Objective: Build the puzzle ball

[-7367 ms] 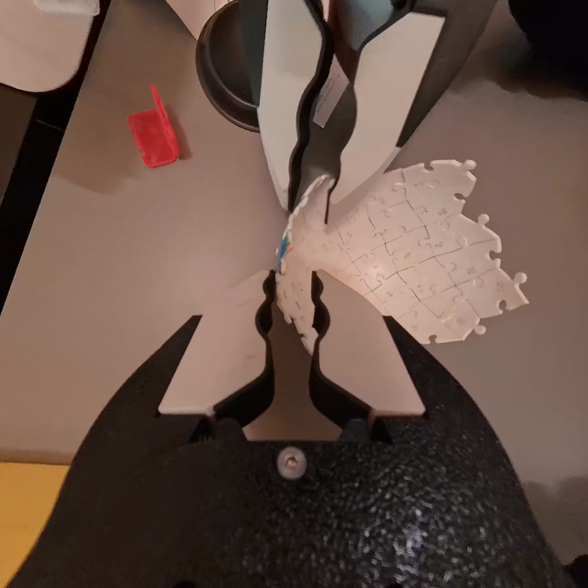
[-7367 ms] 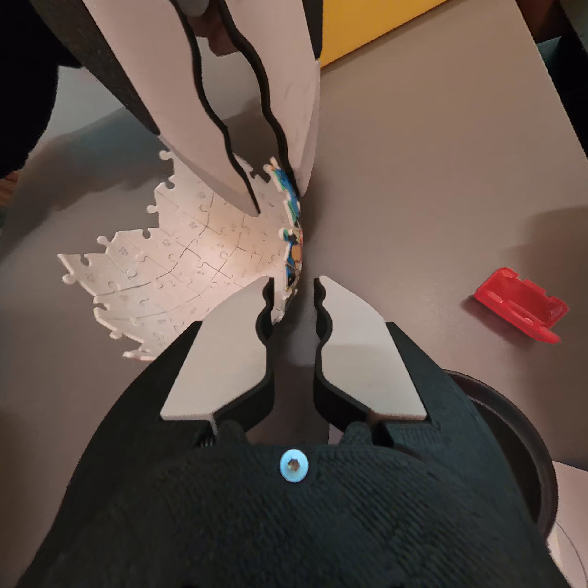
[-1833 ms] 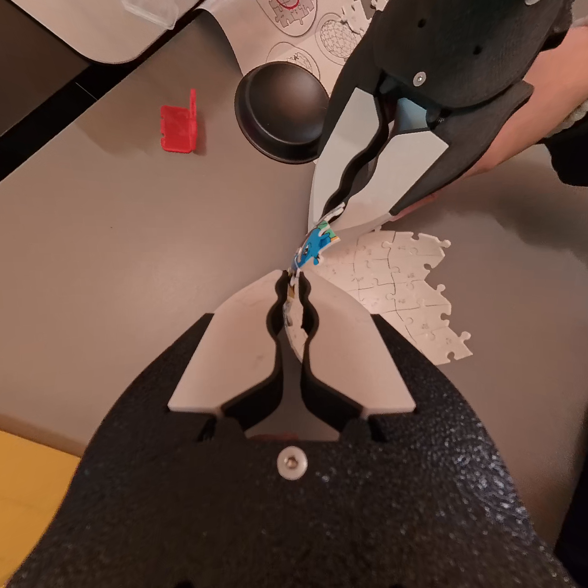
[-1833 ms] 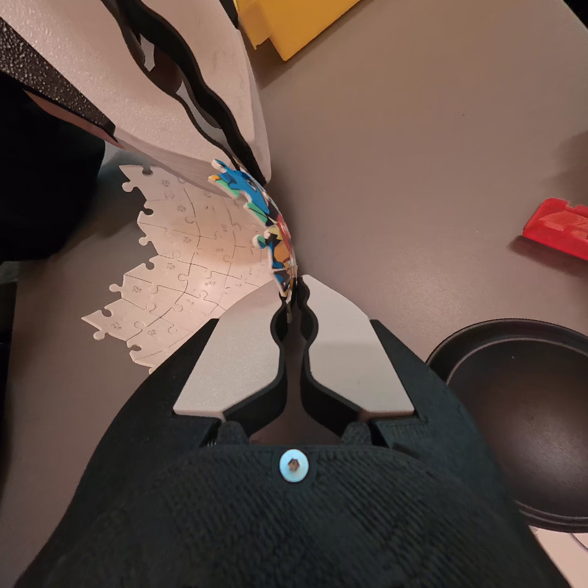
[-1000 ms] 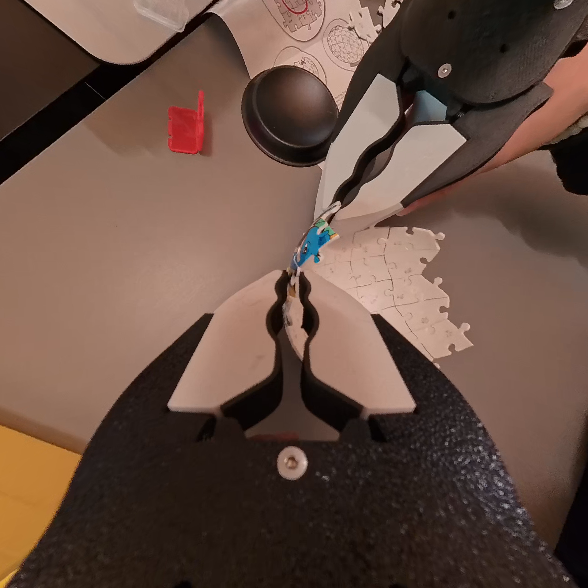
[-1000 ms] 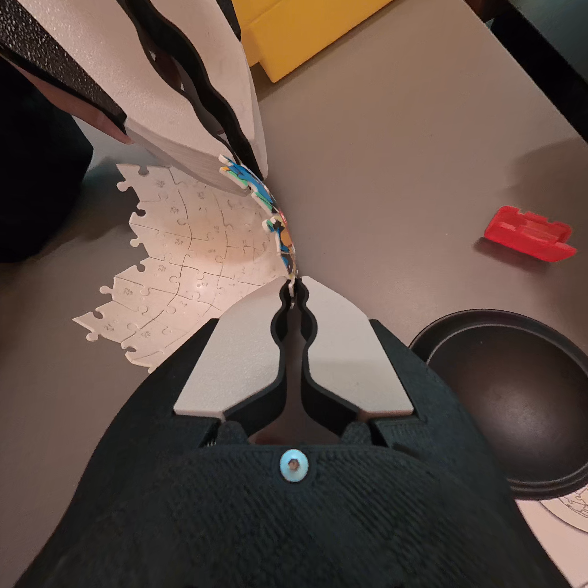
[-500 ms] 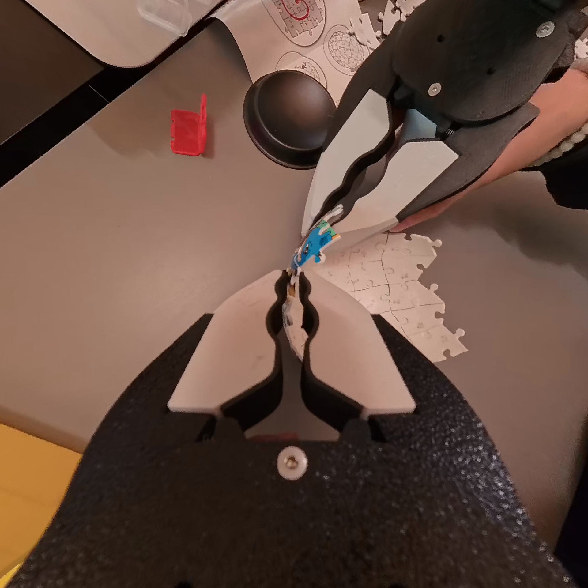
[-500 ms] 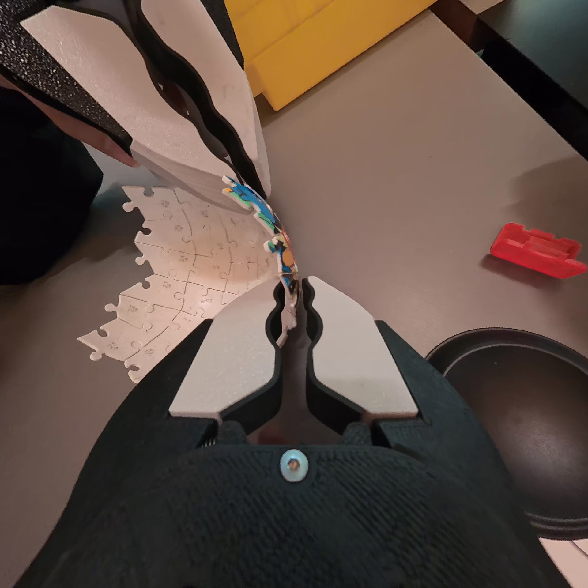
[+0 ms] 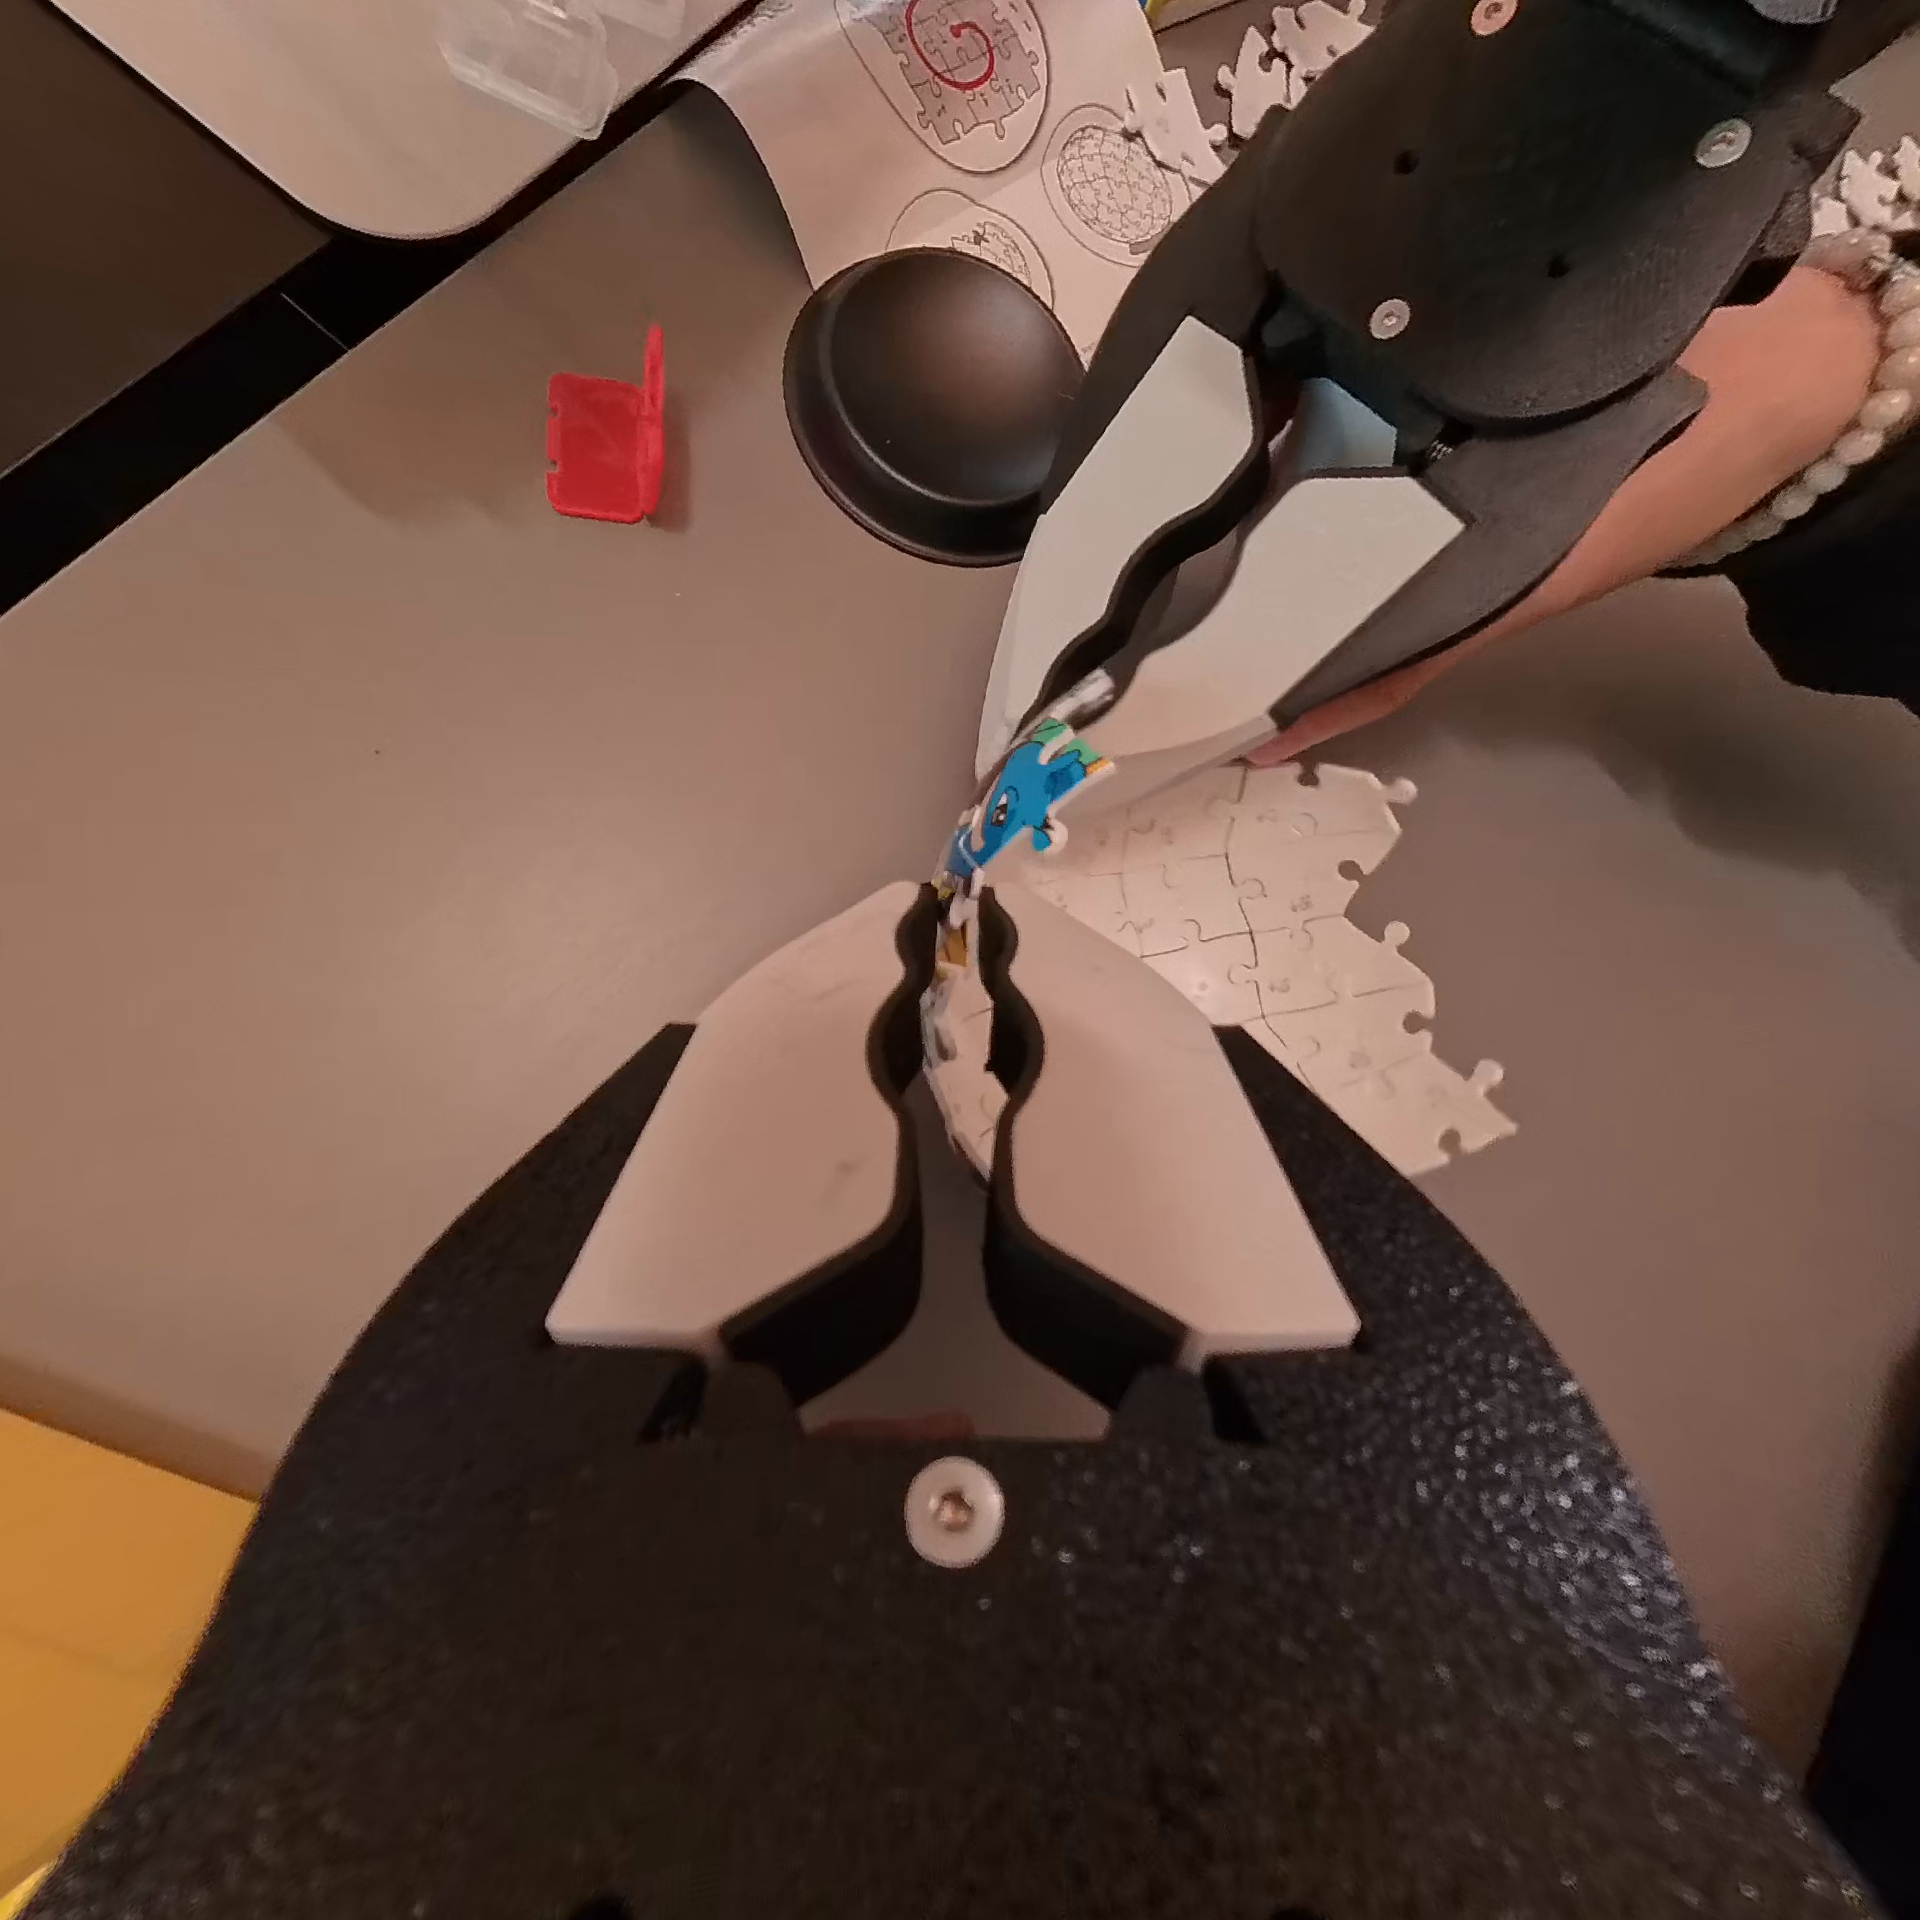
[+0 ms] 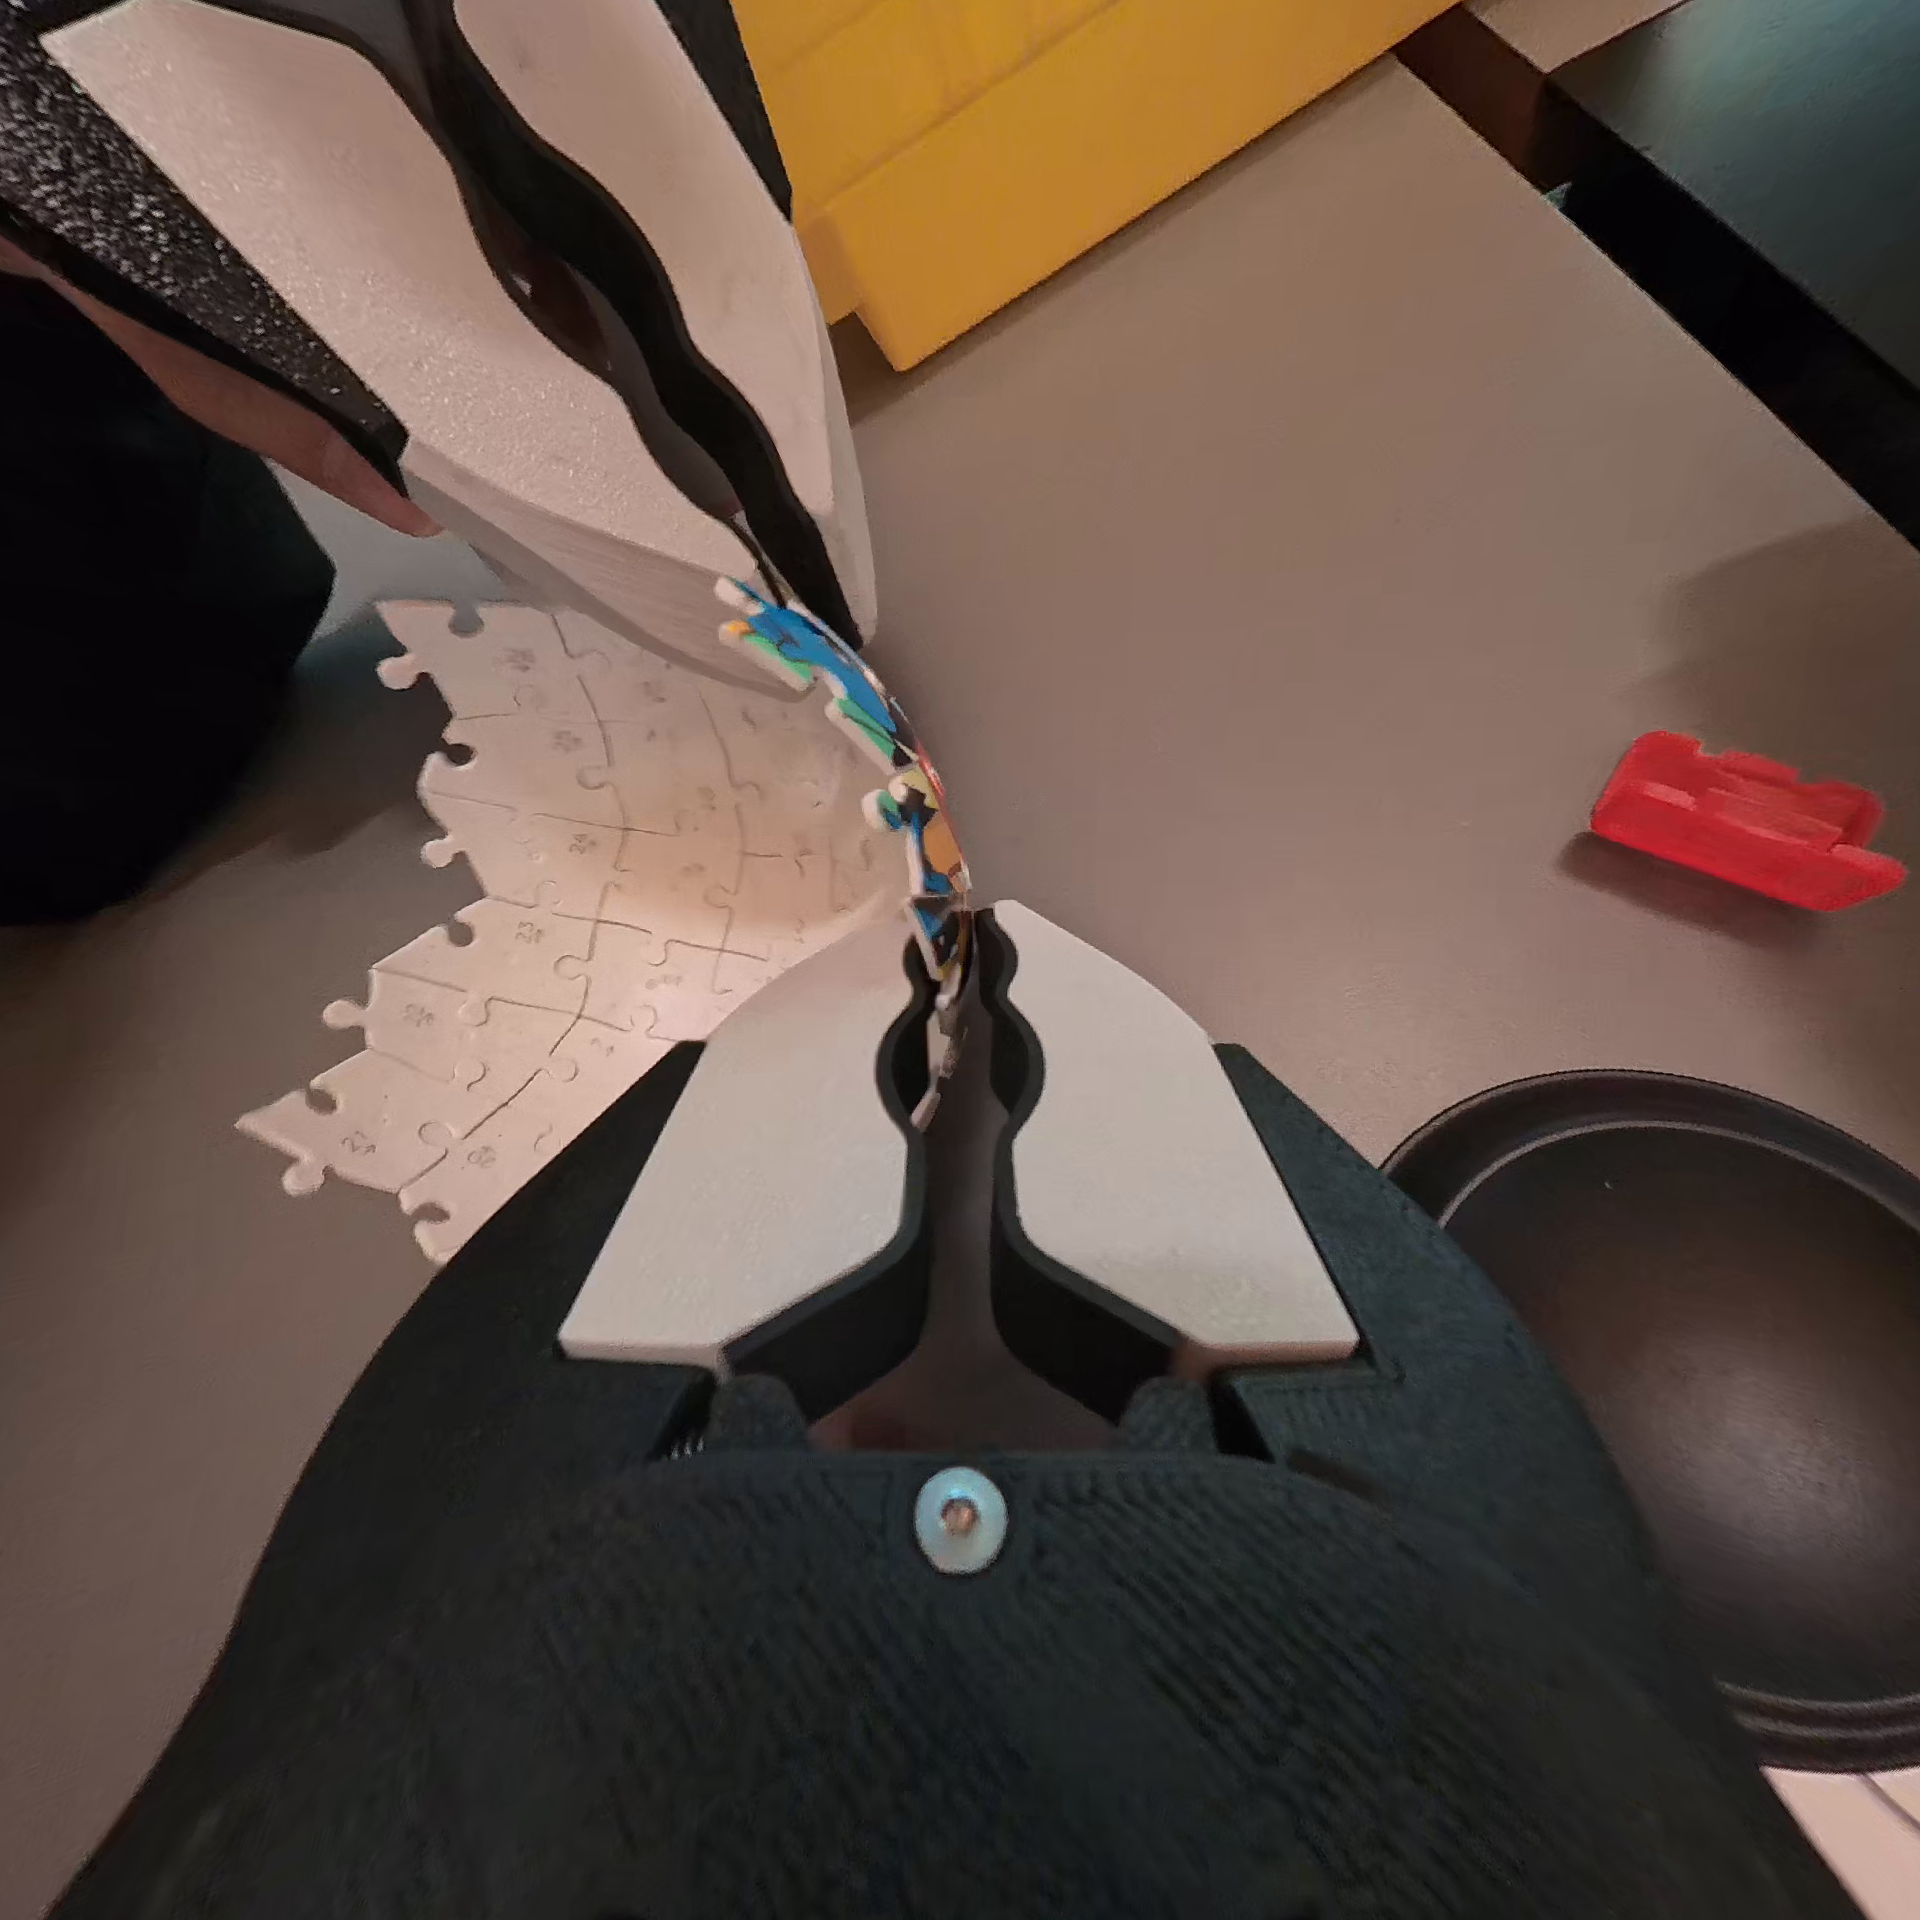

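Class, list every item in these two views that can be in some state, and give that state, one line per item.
left gripper: shut on the puzzle shell's rim
right gripper: shut on the same rim, farther along
puzzle shell: part-built, curved, jagged open edge, white inside facing up
black bowl: upside down
red case: open
instruction sheet: unfolded
loose puzzle pieces: unjoined

Matt grey table (image 9: 312,831), glossy black bowl (image 9: 935,405)

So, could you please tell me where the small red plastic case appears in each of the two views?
Left wrist view: red plastic case upper left, left of the black bowl.
Right wrist view: case at the right edge, above the bowl.
Shared landmark: the black bowl.
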Motion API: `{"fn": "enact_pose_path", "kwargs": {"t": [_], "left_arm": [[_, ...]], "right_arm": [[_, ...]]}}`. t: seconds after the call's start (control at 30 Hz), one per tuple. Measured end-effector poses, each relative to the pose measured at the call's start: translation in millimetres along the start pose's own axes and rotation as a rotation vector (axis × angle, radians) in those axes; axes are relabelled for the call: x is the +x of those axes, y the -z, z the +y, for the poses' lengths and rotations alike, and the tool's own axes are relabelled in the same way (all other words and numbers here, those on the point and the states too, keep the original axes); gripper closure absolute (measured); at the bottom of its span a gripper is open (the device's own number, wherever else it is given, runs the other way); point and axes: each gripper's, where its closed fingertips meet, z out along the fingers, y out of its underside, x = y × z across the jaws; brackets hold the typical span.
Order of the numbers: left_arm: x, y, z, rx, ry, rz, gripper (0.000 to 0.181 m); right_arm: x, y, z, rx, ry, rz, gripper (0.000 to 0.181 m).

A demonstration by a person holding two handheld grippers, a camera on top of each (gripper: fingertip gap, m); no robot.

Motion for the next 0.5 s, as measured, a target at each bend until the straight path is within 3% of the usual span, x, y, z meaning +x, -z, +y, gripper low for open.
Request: {"fn": "enact_pose_path", "kwargs": {"t": [0.1,0.4,0.5], "left_arm": [[-0.4,0.4,0.2,-0.001,-0.002,-0.003,0.175],[-0.2,0.3,0.3,-0.002,-0.002,-0.003,0.174],[-0.4,0.9,0.9,-0.004,-0.003,-0.002,0.174]], "right_arm": [[-1.1,4.7,5.1,-0.024,0.014,0.006,0.147],[-1.6,34.3,9.4,0.017,-0.018,0.042,0.145],[3.0,55.1,13.2,0.041,-0.029,0.124,0.146]]}}
